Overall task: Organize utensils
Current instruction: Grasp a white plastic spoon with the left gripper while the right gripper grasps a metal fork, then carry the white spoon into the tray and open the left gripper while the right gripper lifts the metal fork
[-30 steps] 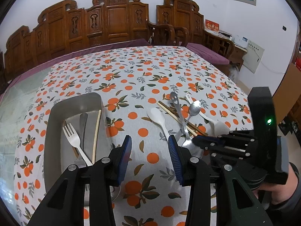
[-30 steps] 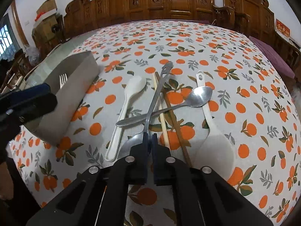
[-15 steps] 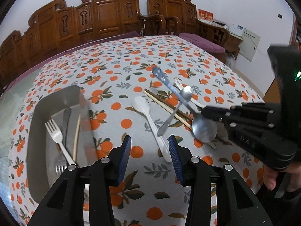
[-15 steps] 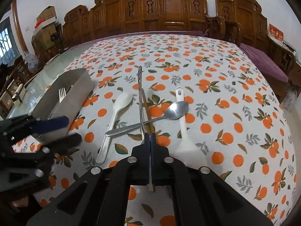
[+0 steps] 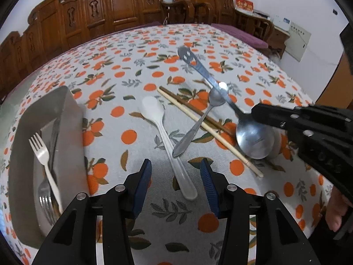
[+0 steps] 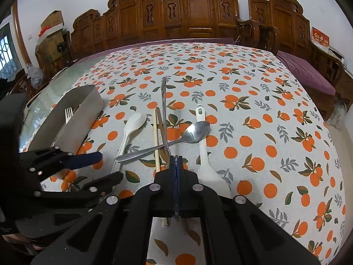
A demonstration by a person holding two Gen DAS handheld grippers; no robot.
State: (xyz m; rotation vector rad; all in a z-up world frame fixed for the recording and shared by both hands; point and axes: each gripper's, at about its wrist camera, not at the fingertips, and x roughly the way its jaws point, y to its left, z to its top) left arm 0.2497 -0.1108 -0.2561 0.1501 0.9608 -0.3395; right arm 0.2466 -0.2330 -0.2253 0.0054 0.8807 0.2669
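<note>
— What have my right fingers [image 6: 176,163] got?

— They are clenched on a big metal spoon [image 5: 253,137], pinched at the neck where bowl meets handle. From the left wrist view its bowl hangs near the pads and its long handle, pierced with holes at the tip, slants up and away over the counter [image 5: 136,50]. From the right wrist view I see it edge-on only, a thin strip, and the bowl is hidden behind my own fingers.

— And my left fingers [image 5: 176,177]?

— Released, holding nothing. They stand either side of the handle end of a white plastic spoon [image 5: 163,137] that lies on the orange-print cloth; whether the pads reach the cloth I cannot tell.

— What else is out there?

— A smaller metal spoon [image 5: 198,123] lying across a pair of chopsticks [image 5: 207,128], one pale, one dark. A white ladle [image 6: 205,154] lies just right of them; in the left wrist view the big spoon's bowl covers nearly all of it.

— And the tray?

— The grey tray [image 5: 72,132] sits on the left. Inside are a fork [image 5: 43,161] and more cutlery under it, too overlapped to sort. Its near end is cut off by my fingers. A hand [image 5: 335,209] shows only partly at the right edge
</note>
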